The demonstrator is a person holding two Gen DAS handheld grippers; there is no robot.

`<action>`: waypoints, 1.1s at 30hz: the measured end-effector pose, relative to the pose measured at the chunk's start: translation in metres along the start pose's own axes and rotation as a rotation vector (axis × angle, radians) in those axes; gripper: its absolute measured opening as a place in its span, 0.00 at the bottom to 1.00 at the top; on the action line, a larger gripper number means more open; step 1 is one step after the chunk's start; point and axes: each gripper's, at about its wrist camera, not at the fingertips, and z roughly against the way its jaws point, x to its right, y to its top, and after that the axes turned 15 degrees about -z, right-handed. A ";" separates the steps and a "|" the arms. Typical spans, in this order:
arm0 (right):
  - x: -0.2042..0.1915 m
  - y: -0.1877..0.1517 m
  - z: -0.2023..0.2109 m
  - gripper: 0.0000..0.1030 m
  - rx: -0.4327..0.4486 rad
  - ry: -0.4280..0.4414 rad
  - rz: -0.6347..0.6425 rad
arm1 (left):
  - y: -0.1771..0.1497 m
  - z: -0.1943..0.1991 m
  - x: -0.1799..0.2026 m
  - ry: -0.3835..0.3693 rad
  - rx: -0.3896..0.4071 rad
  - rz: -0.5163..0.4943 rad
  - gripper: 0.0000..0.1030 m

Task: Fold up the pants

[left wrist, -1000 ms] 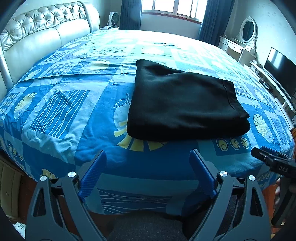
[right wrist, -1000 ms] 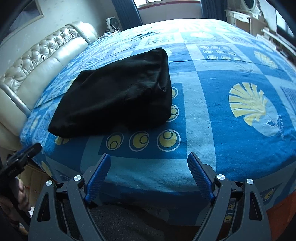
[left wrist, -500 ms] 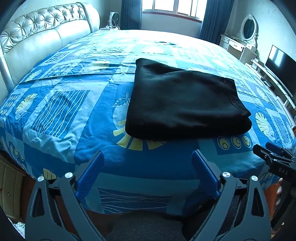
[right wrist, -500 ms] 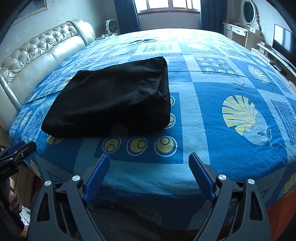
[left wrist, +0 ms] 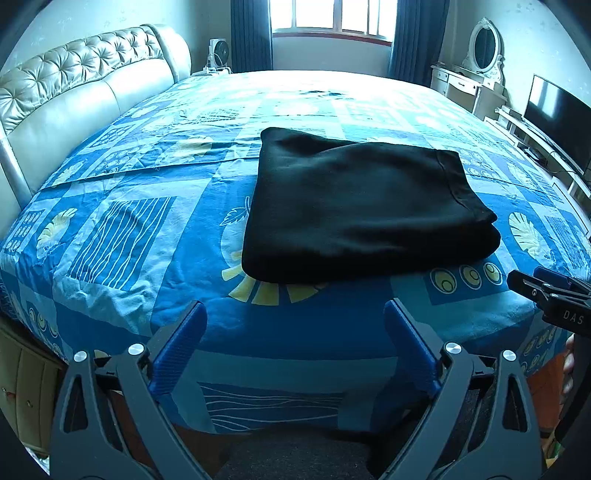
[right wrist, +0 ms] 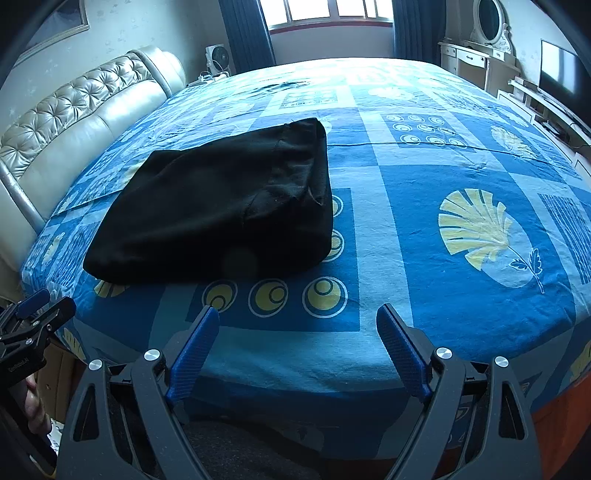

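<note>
You are in a home bedroom: a wide bed (left wrist: 122,229) in a blue patterned sheet, tufted headboard (left wrist: 74,85), curtained window (left wrist: 332,18), white dressing table with oval mirror (left wrist: 484,48), television (left wrist: 557,122) along the wall.

Left gripper (left wrist: 293,319) gaping, right gripper (right wrist: 297,325) gaping, both empty

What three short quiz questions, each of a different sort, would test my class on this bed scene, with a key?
1. True or false: the black pants lie folded on the bed, touched by neither hand-held gripper.
2. The headboard is: A wooden, B padded and buttoned, C metal bars.
3. Fill in: the jaws of the left hand-held gripper and the right hand-held gripper stand ____.

Key: 1 true; 2 B; 3 open.
</note>
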 end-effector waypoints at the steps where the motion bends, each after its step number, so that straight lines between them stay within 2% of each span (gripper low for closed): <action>1: 0.000 0.000 0.000 0.84 0.000 -0.001 0.000 | 0.000 0.000 -0.001 0.000 0.000 0.005 0.94; 14: -0.002 -0.003 -0.003 0.84 -0.016 0.006 0.002 | 0.001 -0.004 -0.002 -0.008 -0.035 0.009 0.94; 33: -0.005 -0.007 -0.004 0.84 -0.031 0.022 0.008 | 0.001 -0.003 -0.004 0.023 -0.040 0.013 0.94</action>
